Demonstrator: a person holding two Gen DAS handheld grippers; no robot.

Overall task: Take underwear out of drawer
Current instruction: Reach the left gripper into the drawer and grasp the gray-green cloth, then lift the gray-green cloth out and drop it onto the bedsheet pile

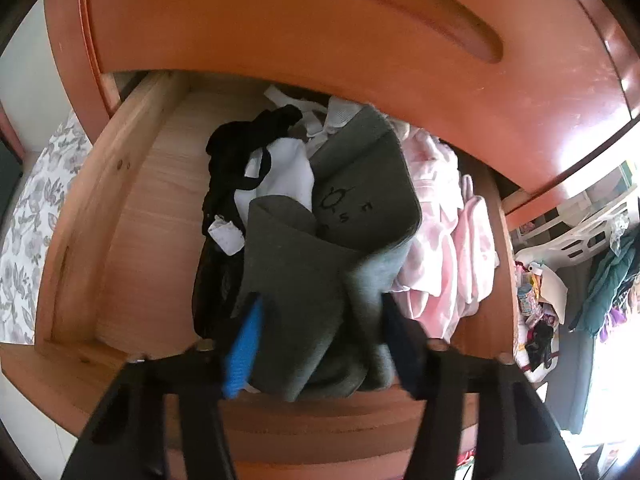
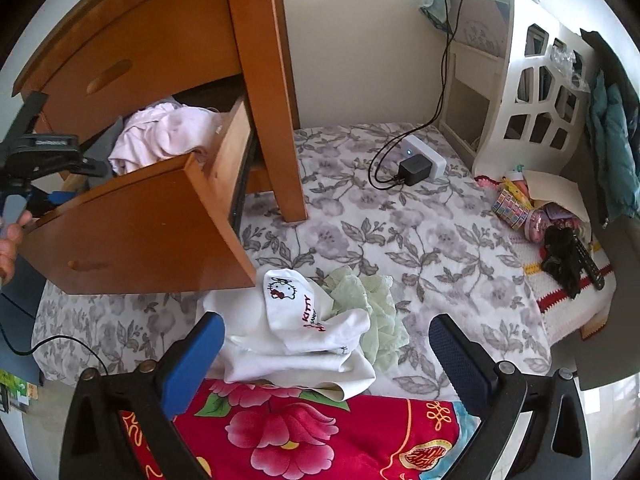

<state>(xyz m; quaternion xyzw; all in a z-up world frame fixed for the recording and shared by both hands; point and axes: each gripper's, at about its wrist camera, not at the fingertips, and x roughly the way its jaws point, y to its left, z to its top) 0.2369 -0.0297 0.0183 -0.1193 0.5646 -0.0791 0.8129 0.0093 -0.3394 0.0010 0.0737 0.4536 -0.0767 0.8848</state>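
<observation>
The open wooden drawer (image 1: 80,216) holds a heap of clothes: a grey underwear piece (image 1: 304,280), a black garment (image 1: 236,148), a white one (image 1: 288,172) and pink ones (image 1: 440,240). My left gripper (image 1: 322,304) reaches down into the drawer's front, and its blue pads press the bunched grey underwear from both sides. In the right wrist view the drawer (image 2: 140,232) hangs out over the bed. My right gripper (image 2: 326,322) stands wide open above white cartoon-cat underwear (image 2: 296,312) and a pale green lace piece (image 2: 376,320) lying on the bed, touching neither.
The closed upper drawer front (image 1: 320,20) overhangs the open one. On the flowered bedspread (image 2: 400,240) lie a charger with cable (image 2: 416,164), a remote (image 2: 588,264) and small clutter. A red flowered blanket (image 2: 300,432) lies near me, a white openwork headboard (image 2: 532,92) at right.
</observation>
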